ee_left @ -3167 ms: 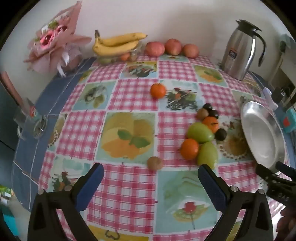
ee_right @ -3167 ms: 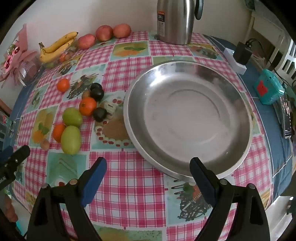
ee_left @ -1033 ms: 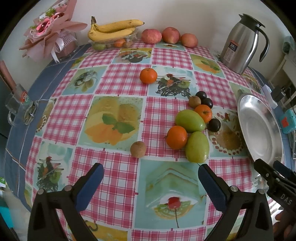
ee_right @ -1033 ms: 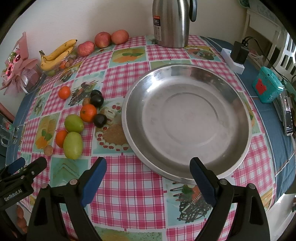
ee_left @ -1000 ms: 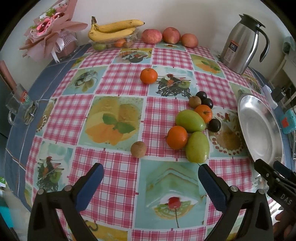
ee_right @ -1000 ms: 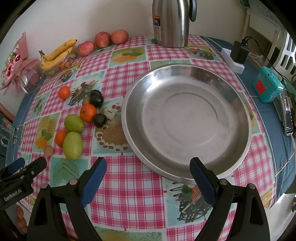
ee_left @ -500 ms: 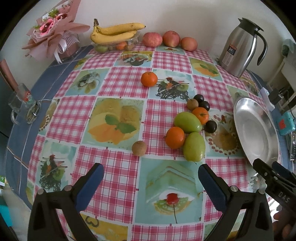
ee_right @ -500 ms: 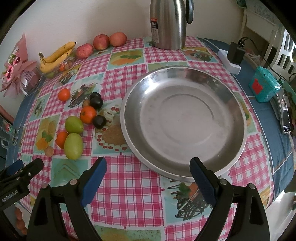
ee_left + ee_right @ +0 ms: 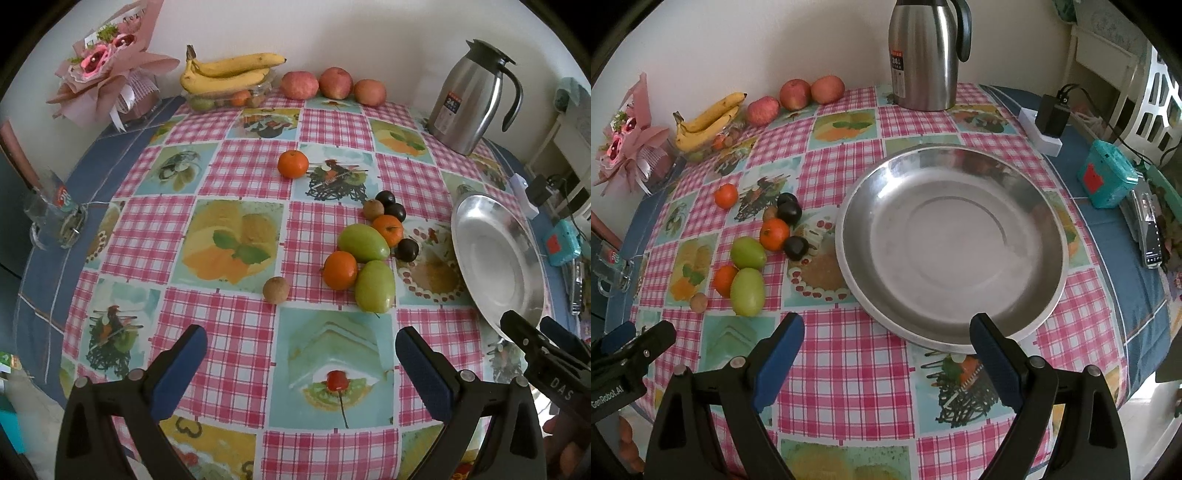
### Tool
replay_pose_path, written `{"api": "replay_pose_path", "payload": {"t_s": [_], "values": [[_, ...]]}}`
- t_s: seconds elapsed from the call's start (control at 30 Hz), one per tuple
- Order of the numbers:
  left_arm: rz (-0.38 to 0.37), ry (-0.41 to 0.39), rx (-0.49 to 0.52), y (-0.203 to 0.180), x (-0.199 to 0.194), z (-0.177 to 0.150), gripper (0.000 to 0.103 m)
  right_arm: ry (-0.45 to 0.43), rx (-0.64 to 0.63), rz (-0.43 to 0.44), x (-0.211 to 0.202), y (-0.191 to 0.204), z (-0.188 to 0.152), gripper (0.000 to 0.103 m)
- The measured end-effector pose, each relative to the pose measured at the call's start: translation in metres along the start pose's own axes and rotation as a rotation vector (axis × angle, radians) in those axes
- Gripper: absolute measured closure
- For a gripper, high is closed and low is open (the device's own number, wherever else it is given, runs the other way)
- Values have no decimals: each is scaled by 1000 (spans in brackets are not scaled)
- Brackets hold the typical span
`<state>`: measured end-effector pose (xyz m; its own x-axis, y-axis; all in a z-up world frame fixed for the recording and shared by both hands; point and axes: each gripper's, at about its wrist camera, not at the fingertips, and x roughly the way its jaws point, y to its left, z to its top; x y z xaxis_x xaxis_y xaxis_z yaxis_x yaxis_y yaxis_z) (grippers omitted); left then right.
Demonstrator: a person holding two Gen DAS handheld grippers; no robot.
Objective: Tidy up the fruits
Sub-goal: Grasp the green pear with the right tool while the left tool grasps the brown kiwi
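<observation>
Fruits (image 9: 364,258) loose on checked tablecloth (image 9: 236,332), clustered just left of steel dish (image 9: 951,247); dish empty, nothing sorted yet, all left to do. Left gripper (image 9: 301,363) spread wide, holding nothing. Right gripper (image 9: 886,350) likewise spread, empty, over dish's near rim. Bouquet (image 9: 107,70) clearer from left view; teal box (image 9: 1106,179) and charger clearer from right view.

A table under a pink-checked fruit-print tablecloth (image 9: 236,177) is carrying a steel dish (image 9: 951,330), a steel thermos jug (image 9: 923,59) and three red apples (image 9: 334,82) by the wall. Green mangoes (image 9: 373,286), tangerines (image 9: 340,269) and dark plums (image 9: 407,250) are lying clustered just beside the dish (one tangerine (image 9: 293,164) is sitting apart). A clear tub (image 9: 229,98) is sitting beneath bananas, beside a pink bouquet (image 9: 107,74).
</observation>
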<state>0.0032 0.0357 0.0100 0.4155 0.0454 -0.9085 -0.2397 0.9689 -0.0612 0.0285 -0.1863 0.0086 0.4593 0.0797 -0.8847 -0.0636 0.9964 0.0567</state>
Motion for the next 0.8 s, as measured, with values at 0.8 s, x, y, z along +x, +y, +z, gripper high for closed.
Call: {"api": "replay_pose_path", "payload": {"t_s": [0.8], "values": [[22,42,-280,21,14,30,0,-225,11,185,-50,38,41,12]]}}
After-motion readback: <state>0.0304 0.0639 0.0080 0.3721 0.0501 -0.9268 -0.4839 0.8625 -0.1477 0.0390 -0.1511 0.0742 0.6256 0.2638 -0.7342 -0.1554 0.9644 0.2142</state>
